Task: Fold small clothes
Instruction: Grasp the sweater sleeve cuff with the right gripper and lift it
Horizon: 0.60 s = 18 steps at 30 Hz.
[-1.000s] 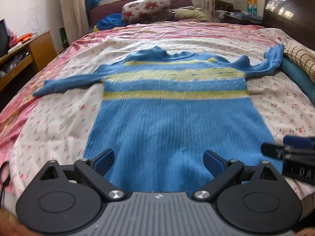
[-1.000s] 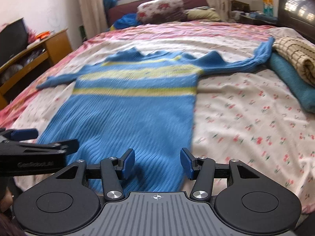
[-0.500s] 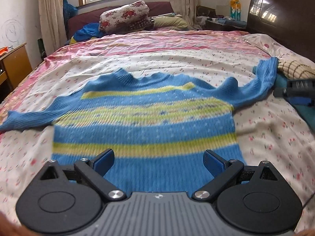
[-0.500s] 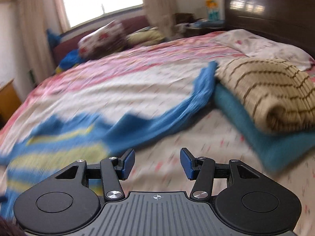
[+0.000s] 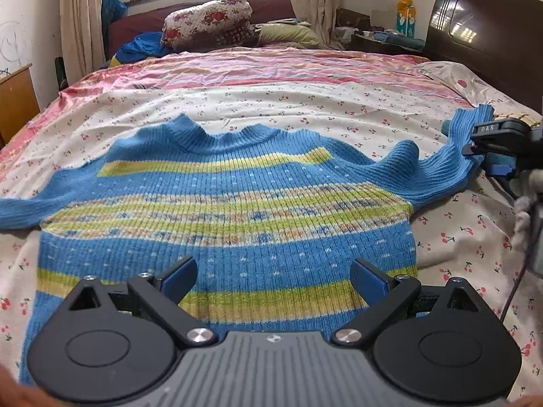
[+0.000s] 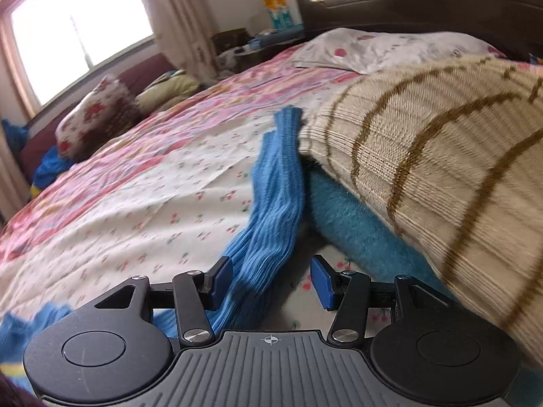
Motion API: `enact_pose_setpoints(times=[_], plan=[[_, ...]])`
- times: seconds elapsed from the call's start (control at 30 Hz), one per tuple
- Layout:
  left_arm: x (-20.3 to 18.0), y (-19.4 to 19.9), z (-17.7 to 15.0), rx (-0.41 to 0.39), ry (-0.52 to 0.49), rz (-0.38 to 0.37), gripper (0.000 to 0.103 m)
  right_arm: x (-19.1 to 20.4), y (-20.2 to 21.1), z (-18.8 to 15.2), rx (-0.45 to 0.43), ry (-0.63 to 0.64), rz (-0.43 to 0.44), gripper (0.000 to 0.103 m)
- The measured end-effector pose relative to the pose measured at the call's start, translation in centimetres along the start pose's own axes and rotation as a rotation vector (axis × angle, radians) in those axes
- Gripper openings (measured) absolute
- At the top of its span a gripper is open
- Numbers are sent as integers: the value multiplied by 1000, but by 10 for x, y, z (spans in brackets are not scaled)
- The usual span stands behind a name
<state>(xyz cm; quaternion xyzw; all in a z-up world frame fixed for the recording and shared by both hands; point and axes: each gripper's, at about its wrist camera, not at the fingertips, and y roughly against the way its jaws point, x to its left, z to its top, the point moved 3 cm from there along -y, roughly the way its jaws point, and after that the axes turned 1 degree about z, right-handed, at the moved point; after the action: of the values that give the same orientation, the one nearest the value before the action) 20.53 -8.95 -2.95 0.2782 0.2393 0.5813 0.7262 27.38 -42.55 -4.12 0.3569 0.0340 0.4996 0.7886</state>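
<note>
A small blue sweater (image 5: 224, 210) with yellow-green stripes lies flat on the bed, neck away from me, sleeves spread. My left gripper (image 5: 273, 279) is open and empty, hovering over the sweater's lower body. The right sleeve (image 6: 271, 210) runs out to the right against a stack of folded knits. My right gripper (image 6: 271, 281) is open with the sleeve lying between its fingers, near the left pad (image 6: 220, 281). In the left wrist view the right gripper (image 5: 499, 149) shows at the sleeve's end.
A folded beige striped knit (image 6: 441, 176) lies on a folded teal one (image 6: 356, 237) at the bed's right side. The dark headboard (image 5: 485, 40) stands on the right, pillows (image 5: 207, 20) at the far end, a wooden cabinet (image 5: 17, 98) on the left.
Both grippers moved forward along the sweater. The right one swung right, from the hem to the right sleeve beside the folded knits. Both stayed open.
</note>
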Motion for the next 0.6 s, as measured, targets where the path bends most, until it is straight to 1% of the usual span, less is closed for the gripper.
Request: enact_pose_setpoints(times=[0.1, 0.17, 0.2, 0.23, 0.27, 0.3, 0.33, 0.4, 0.5, 0.6], plan=[[1, -4, -4, 8, 2, -6, 102, -4, -10, 4, -17, -52, 12, 50], [2, -4, -6, 11, 0, -7, 102, -2, -12, 7, -23, -61, 29, 49], [2, -5, -8, 13, -1, -7, 102, 0, -14, 8, -26, -60, 34, 44], [4, -4, -9, 14, -1, -7, 102, 2, -17, 10, -24, -62, 39, 34], [5, -4, -10, 15, 1, -8, 102, 3, -19, 12, -18, -69, 44, 29], [6, -3, -12, 16, 3, -8, 102, 4, -21, 15, -13, -79, 48, 17], [8, -1, -13, 15, 7, -10, 102, 4, -20, 17, -11, -91, 52, 12], [12, 3, -15, 13, 15, -14, 102, 6, -12, 24, -31, -91, 70, 9], [20, 10, -17, 1, 25, -21, 102, 20, 10, 32, -71, -46, 132, 8], [32, 19, -19, -16, 38, -16, 102, 54, 33, 37, -94, 32, 222, 8]])
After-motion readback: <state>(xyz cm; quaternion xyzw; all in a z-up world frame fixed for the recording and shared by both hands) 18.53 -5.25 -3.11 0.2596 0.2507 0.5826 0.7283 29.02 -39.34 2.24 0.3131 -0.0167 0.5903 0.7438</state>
